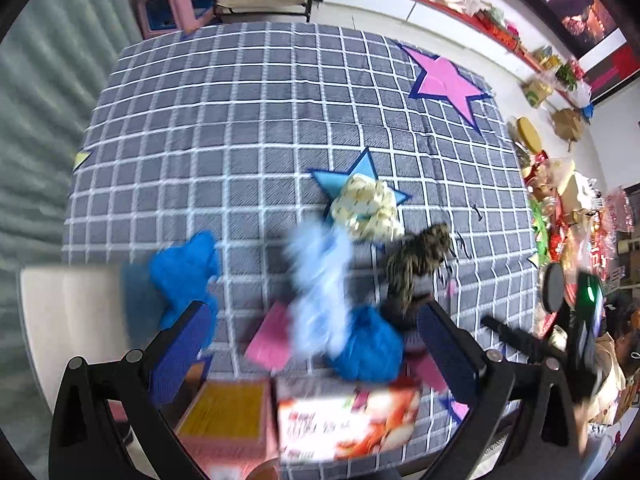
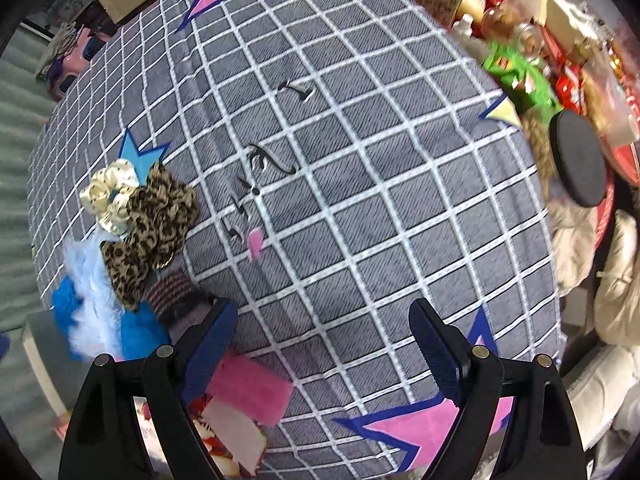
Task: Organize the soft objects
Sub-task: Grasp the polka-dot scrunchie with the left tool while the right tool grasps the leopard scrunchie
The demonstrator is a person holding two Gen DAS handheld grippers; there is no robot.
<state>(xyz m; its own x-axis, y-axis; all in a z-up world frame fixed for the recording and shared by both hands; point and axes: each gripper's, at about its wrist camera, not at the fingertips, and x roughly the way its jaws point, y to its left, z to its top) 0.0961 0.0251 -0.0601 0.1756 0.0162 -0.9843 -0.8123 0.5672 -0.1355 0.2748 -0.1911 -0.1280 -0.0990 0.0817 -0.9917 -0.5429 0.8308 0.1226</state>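
Cream scrunchie (image 2: 109,199): satin, ruffled, lies on blue star patch of grid cloth. 
Leopard scrunchie (image 2: 154,227): crumpled, touching cream one, overlapping its edge. 
Pale blue feather piece (image 2: 93,292): fluffy, elongated, runs from the scrunchies toward cloth edge. 
Blue fluffy pieces (image 1: 370,346): two bright lumps, one either side of feather piece. 
Striped band (image 2: 170,290): dark, ribbed, just beside leopard scrunchie. 
Pink pad (image 2: 250,390): flat, fuzzy, near cloth edge.
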